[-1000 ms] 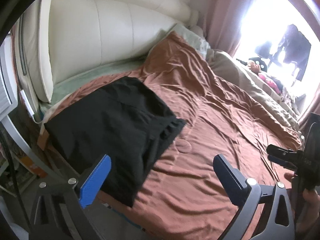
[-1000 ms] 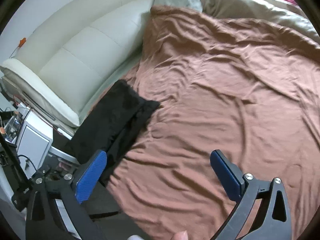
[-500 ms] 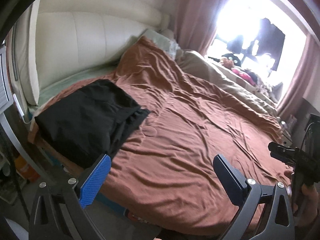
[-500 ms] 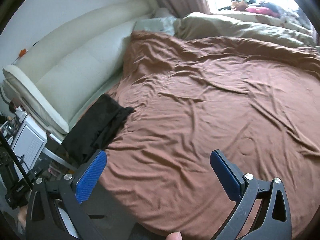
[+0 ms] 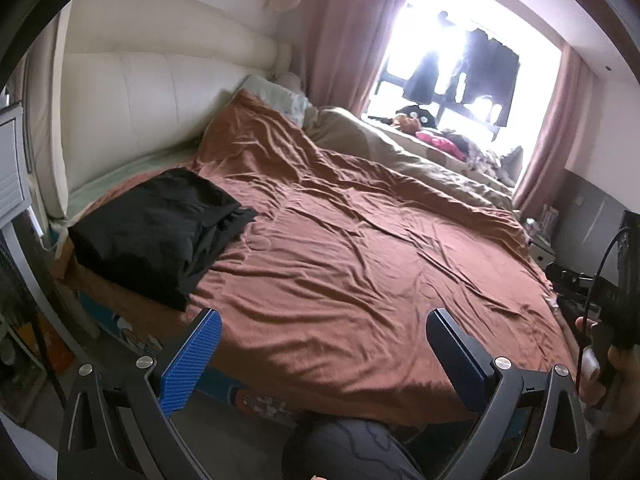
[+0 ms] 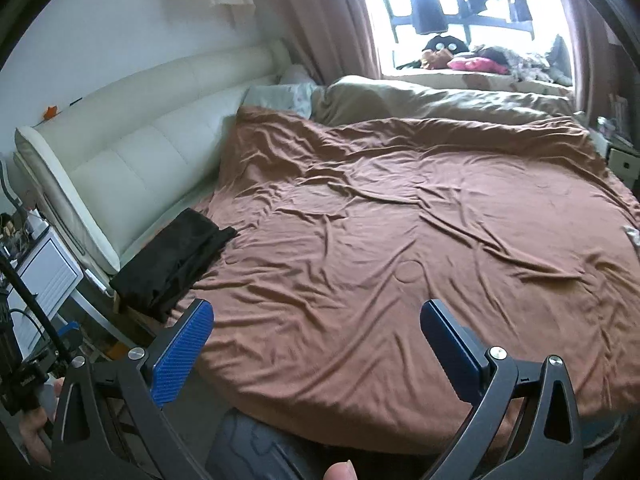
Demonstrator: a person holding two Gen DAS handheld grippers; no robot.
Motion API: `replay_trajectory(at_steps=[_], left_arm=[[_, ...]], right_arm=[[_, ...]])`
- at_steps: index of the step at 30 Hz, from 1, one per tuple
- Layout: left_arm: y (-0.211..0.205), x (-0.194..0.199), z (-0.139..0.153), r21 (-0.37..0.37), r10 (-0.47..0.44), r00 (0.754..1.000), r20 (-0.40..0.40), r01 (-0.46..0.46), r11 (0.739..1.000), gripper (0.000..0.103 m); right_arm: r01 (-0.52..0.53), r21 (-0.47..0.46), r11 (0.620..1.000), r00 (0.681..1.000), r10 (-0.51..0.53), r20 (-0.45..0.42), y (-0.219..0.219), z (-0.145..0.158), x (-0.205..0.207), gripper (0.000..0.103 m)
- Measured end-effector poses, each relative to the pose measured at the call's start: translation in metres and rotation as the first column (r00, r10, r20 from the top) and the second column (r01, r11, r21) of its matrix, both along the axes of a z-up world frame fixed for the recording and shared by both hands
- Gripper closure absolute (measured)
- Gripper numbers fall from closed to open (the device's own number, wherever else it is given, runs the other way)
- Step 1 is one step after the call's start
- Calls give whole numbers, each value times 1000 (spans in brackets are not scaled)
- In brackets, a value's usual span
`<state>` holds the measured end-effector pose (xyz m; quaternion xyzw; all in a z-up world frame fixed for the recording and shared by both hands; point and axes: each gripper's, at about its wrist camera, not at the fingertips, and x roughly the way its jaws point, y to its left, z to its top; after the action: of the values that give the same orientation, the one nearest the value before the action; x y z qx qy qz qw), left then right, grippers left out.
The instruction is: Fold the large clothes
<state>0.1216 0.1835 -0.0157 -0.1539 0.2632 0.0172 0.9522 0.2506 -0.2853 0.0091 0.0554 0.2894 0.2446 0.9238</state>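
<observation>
The folded black garment (image 5: 160, 232) lies at the left near corner of the bed (image 5: 360, 260), beside the cream headboard (image 5: 132, 108). Left gripper (image 5: 324, 344) and right gripper (image 6: 316, 336) hover spread wide, empty, above the brown sheet.

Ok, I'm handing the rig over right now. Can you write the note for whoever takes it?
Left gripper: open, empty, held off the near edge of the bed.
Right gripper: open, empty, also off the near edge.
Black garment: folded in a stack on the brown bedspread, at the near corner by the white headboard.
Done: that piece looks folded.
Left: no other unfolded clothes show on the bedspread; the pile by the window is too far to judge.
</observation>
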Motion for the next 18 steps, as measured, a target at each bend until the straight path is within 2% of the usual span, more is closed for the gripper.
replay_trajectory(at_steps=[3, 15, 18], left_arm=[[-8, -16, 0, 2, -11, 1000, 21, 11, 1000, 1], [-67, -65, -5, 85, -77, 994, 72, 71, 994, 0], [-76, -74, -7, 78, -88, 993, 75, 82, 994, 0]], right_arm=[[27, -5, 1000, 999, -26, 25, -13, -5, -25, 0], [89, -17, 996, 994, -88, 66, -40, -34, -95, 0], [113, -23, 993, 991, -112, 69, -46, -42, -108, 0]])
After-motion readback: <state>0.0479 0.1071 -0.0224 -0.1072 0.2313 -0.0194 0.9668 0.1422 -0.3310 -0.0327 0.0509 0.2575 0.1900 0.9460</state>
